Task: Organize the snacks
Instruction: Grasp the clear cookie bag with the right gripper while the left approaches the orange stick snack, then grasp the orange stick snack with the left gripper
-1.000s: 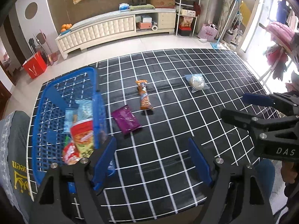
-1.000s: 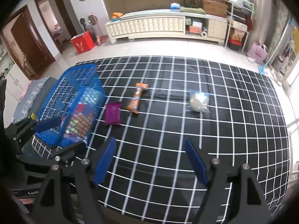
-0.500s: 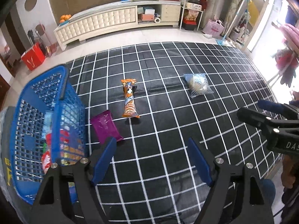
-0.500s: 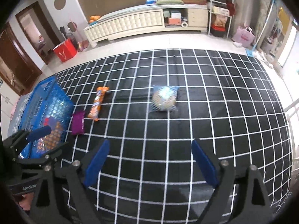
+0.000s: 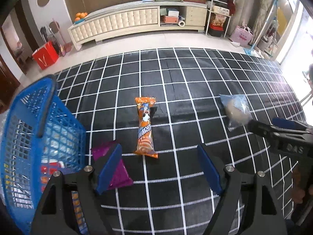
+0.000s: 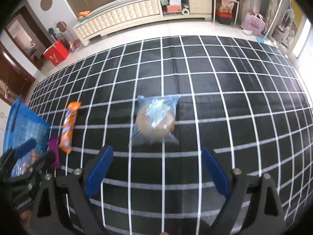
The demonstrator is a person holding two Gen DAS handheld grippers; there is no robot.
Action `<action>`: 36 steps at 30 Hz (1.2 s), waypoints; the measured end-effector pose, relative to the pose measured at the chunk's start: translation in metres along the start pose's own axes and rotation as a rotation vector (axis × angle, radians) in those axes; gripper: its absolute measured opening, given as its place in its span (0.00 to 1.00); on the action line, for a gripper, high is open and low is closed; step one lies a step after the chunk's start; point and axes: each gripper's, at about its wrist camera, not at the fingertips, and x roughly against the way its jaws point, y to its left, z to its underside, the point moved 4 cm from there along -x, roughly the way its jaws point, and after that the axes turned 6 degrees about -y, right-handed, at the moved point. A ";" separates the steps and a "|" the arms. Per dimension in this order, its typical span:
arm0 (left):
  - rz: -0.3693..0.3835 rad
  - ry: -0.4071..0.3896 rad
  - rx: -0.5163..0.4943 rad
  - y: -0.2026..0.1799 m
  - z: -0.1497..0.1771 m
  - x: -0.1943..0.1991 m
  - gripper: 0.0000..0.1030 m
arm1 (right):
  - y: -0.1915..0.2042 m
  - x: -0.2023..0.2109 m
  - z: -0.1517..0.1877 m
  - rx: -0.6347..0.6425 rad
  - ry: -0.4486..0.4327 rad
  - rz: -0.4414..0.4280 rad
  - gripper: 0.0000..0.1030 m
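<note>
At the left stands a blue basket (image 5: 29,137) with snack packs inside. Just right of it a purple packet (image 5: 115,168) lies on the black grid mat (image 5: 176,82), partly behind the left gripper (image 5: 159,168), whose fingers stand apart and empty. An orange snack bar (image 5: 145,127) lies beyond them. Further right, a clear bagged bun (image 6: 154,119) rests just beyond the right gripper (image 6: 157,171), fingers wide apart, nothing between them.
</note>
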 end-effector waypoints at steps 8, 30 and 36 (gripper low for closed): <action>-0.046 -0.001 0.023 0.019 -0.008 -0.031 0.75 | 0.000 -0.039 -0.018 0.005 0.004 0.047 0.91; -0.077 -0.021 0.003 0.031 -0.014 -0.044 0.75 | 0.027 0.002 0.002 0.031 -0.161 0.033 0.56; -0.055 -0.003 0.004 0.030 -0.021 -0.060 0.75 | 0.044 0.005 -0.002 0.051 -0.177 -0.024 0.56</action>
